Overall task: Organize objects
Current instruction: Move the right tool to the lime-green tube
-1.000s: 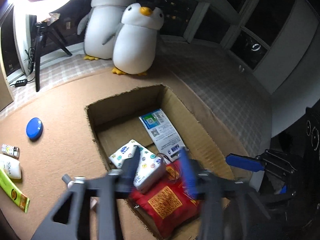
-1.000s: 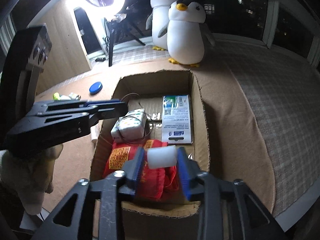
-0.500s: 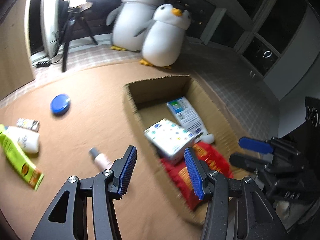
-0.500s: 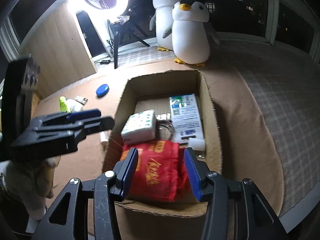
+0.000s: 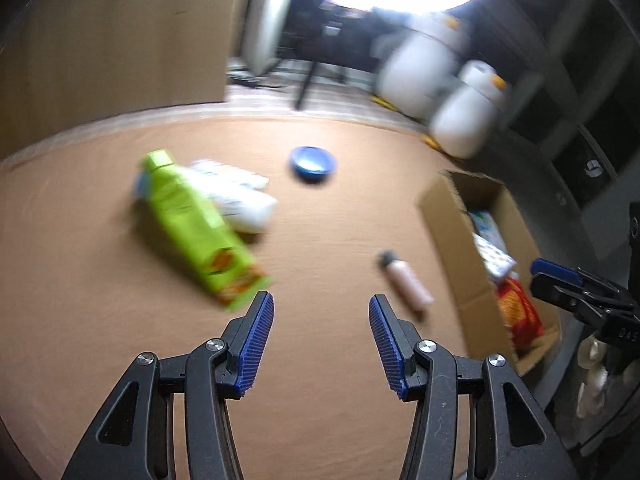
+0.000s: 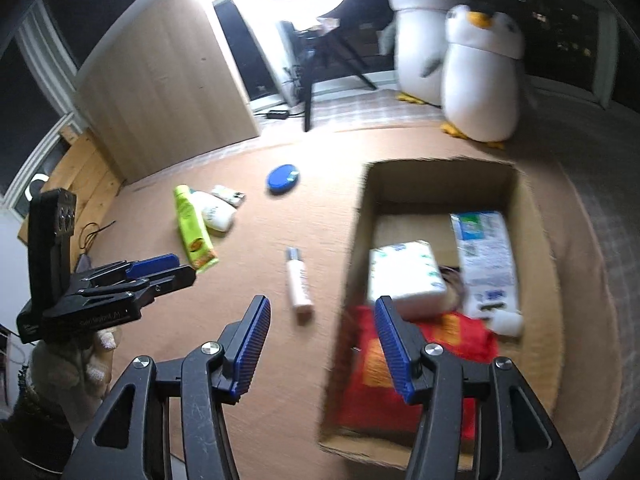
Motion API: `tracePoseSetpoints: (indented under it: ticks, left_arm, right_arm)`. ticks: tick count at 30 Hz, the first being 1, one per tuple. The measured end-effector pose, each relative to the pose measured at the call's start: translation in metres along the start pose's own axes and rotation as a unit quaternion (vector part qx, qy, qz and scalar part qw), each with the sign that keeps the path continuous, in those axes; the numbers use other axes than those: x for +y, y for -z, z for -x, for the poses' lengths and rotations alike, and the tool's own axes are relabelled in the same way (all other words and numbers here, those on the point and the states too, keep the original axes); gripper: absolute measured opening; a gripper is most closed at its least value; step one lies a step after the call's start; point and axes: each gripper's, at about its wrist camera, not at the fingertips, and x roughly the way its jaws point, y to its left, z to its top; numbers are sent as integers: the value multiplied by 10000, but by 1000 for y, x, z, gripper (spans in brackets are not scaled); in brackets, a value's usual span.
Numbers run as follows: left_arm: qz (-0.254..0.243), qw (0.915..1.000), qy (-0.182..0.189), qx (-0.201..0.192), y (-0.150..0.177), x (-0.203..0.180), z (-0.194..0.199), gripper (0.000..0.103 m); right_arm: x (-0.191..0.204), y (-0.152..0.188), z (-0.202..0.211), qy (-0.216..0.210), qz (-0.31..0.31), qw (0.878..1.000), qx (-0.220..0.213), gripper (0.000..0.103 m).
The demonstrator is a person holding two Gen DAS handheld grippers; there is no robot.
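Your left gripper (image 5: 321,338) has swung away from the box (image 6: 534,216), now gaping empty over the brown cloth (image 5: 100,300). Your right gripper (image 6: 322,346) stays spread; its white roll (image 6: 507,323) lies in the box.

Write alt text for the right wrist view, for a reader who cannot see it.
The open right gripper hovers above a tan cloth, at the near left edge of an open cardboard box holding a red pouch, a white tissue pack and a printed packet. A small pale bottle, a green tube and a blue disc lie outside it.
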Motion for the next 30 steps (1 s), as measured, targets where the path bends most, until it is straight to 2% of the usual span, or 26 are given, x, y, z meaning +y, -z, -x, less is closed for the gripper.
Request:
tracePoseSetpoints:
  ticks: [6, 14, 24, 30]
  left_arm:
    - [397, 9989, -216, -100, 3, 57, 14, 53]
    - [636, 9975, -299, -85, 5, 93, 13, 53]
    - [1004, 9937, -479, -150, 34, 147, 41, 53]
    - [1339, 9887, -644, -175, 55, 188, 61, 53]
  right_arm:
    - [36, -23, -28, -311, 162, 9993, 123, 50]
    - [81, -44, -76, -778, 171, 9959, 430, 50]
    - [135, -94, -138, -1331, 180, 9895, 534, 50]
    - [164, -111, -192, -1320, 320, 9872, 834, 50]
